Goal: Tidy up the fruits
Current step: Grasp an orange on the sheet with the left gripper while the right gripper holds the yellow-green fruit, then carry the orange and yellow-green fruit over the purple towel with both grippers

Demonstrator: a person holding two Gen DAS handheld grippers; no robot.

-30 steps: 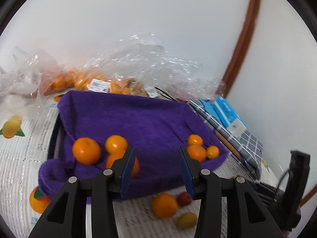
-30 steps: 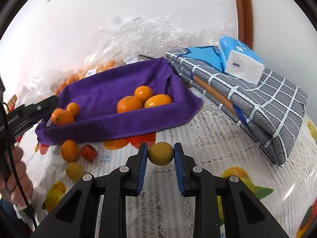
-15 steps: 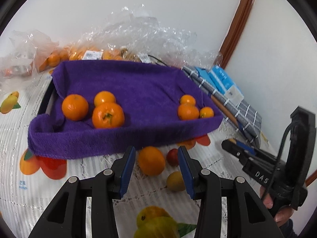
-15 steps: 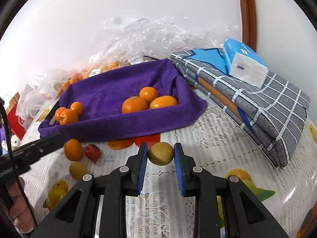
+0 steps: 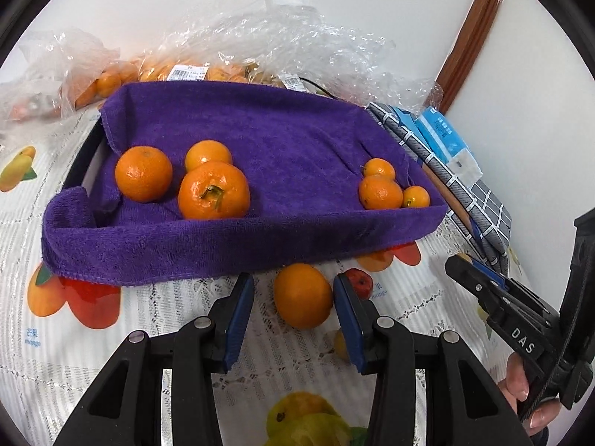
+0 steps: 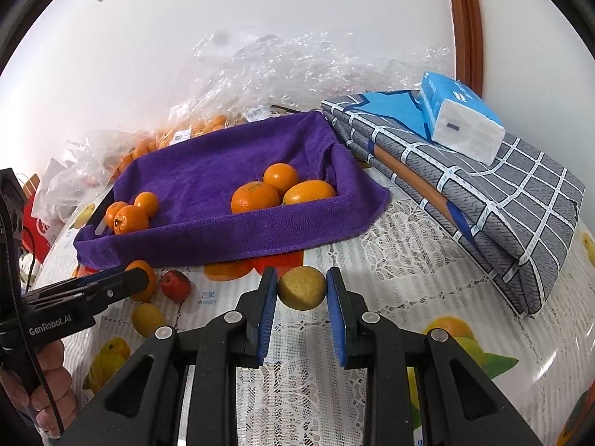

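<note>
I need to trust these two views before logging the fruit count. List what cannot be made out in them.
- Bagged fruit, left wrist view: crinkled clear plastic hides the count.
- Small yellow fruit, left wrist view: mostly behind a finger of the left gripper.
- Loose orange, right wrist view: partly covered by the other gripper's finger.
- Tray under the purple towel: only a dark edge shows.

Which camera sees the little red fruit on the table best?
The right wrist view: the small round red fruit lies unhidden on the lace tablecloth, stem showing. In the left wrist view the red fruit peeks half-hidden behind a black finger of the left claw.
</note>
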